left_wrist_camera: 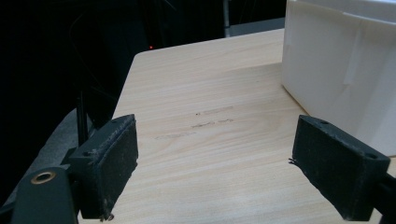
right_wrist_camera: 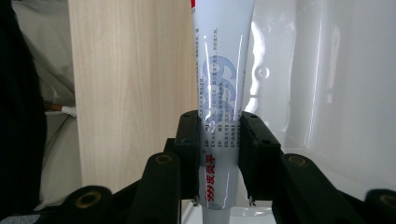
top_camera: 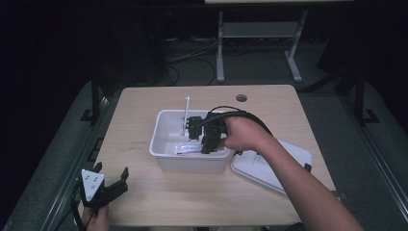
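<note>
Table (top_camera: 144, 192): white bin (top_camera: 161, 132) holds tube (top_camera: 188, 149), right claw (top_camera: 204, 144) clamping it.

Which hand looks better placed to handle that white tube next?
The right. The right gripper is already clamped on the tube at the white bin, while the left gripper rests open at the table's near left corner.

A white lid (top_camera: 269, 166) lies on the wooden table (top_camera: 144, 125), right of centre.

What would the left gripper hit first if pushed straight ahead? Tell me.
Mostly bare table; the left gripper, fingers open, seems to pass just beside the white bin, whose corner might catch the one finger.
</note>
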`<state>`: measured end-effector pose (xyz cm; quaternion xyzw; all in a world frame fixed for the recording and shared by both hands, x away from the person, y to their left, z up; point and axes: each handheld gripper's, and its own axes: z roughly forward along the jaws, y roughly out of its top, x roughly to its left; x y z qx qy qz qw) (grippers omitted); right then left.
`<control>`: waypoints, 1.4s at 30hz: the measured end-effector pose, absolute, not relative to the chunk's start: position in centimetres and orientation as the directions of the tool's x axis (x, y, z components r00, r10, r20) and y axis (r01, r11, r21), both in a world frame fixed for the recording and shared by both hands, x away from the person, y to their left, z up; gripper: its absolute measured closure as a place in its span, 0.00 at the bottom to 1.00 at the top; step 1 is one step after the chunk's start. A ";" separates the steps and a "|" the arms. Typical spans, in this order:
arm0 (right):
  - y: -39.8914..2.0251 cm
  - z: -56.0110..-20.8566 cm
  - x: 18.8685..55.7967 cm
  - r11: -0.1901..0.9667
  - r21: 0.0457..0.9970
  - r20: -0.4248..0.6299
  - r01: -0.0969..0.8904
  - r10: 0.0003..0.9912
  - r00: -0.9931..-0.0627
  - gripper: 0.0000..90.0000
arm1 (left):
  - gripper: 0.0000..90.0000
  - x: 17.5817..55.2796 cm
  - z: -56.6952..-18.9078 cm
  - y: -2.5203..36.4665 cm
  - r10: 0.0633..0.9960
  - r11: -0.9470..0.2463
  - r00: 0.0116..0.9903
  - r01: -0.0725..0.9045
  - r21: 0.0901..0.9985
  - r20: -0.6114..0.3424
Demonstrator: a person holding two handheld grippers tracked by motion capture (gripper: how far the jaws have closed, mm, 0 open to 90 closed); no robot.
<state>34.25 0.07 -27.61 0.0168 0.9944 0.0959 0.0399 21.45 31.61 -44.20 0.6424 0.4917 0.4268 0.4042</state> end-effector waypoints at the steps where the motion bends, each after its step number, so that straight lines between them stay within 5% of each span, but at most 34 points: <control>1: 0.1 -27.7 34.3 0.981 0.191 -0.080 0.024 0.040 -0.996 0.78 | 0.15 21.5 -44.2 31.6 0.977 -0.189 0.152 0.286 0.939 0.150; 42: -0.6 -32.1 37.6 0.975 0.189 -0.001 0.114 0.117 -0.993 0.78 | 0.15 21.4 -44.2 31.6 0.976 -0.192 0.155 0.284 0.939 0.153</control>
